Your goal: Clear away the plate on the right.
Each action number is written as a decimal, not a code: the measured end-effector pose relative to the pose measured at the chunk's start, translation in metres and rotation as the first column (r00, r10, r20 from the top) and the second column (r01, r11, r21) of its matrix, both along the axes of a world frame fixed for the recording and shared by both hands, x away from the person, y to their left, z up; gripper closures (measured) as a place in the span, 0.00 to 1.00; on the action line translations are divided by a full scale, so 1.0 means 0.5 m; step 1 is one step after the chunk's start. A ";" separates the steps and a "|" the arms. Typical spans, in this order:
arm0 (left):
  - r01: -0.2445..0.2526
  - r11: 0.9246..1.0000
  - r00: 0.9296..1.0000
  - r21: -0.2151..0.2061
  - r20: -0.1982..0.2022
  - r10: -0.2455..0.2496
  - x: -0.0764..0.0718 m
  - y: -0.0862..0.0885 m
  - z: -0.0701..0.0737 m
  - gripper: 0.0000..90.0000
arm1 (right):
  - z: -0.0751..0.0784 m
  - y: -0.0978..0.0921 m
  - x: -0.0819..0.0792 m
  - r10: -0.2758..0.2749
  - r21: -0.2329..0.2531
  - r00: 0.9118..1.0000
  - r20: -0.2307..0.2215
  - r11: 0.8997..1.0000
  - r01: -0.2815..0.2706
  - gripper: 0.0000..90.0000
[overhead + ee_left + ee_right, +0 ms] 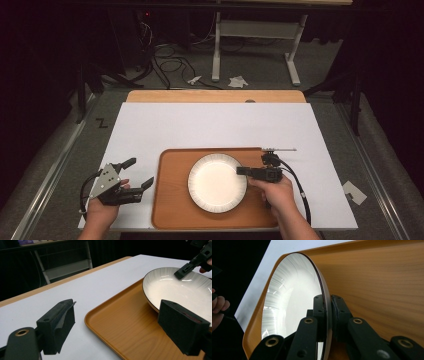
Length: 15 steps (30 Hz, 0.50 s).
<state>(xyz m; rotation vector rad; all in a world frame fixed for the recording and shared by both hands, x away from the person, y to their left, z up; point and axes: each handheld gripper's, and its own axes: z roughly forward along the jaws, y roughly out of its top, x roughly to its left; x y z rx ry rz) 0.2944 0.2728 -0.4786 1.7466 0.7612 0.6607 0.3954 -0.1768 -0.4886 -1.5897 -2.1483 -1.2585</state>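
On the wooden tray (172,200) at the near middle of the bench (150,125) sits the white plate (216,182), round with a thin dark rim. At the plate's right edge the right claw (241,170) is clamped on the rim: the right gripper view shows one black jaw over the white inside of the plate (289,300) and the other under it against the tray (382,282), the rim pinched between them (the plate looks stood on edge there because that camera is turned with the hand). The right hand (274,192) holds this claw from the near right, its cable trailing off to the right.

Left of the tray, over the white sheet on the bench, the left claw (139,172) is held in the left hand (102,210) with its jaws spread wide and nothing between them. From the left gripper view, the tray (120,322) and plate (180,290) lie ahead between the parted jaws, with the right claw (183,270) on the plate's far rim.
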 end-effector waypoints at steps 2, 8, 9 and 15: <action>0.000 1.000 1.000 0.000 0.000 0.000 0.000 0.000 0.000 0.16 | -0.001 0.001 0.000 -0.002 -0.007 1.000 -0.001 1.000 0.002 0.94; 0.002 1.000 1.000 0.001 -0.001 -0.002 0.000 0.000 0.000 0.17 | -0.001 0.001 0.000 0.002 -0.027 1.000 -0.003 1.000 -0.002 0.94; 0.002 1.000 1.000 0.001 -0.001 -0.002 0.000 0.000 0.000 0.17 | -0.001 0.001 0.000 0.002 -0.027 1.000 -0.003 1.000 -0.002 0.94; 0.003 1.000 1.000 0.001 -0.002 -0.003 0.000 0.000 0.000 0.17 | -0.004 0.001 0.001 0.002 -0.045 1.000 -0.007 0.999 -0.002 0.94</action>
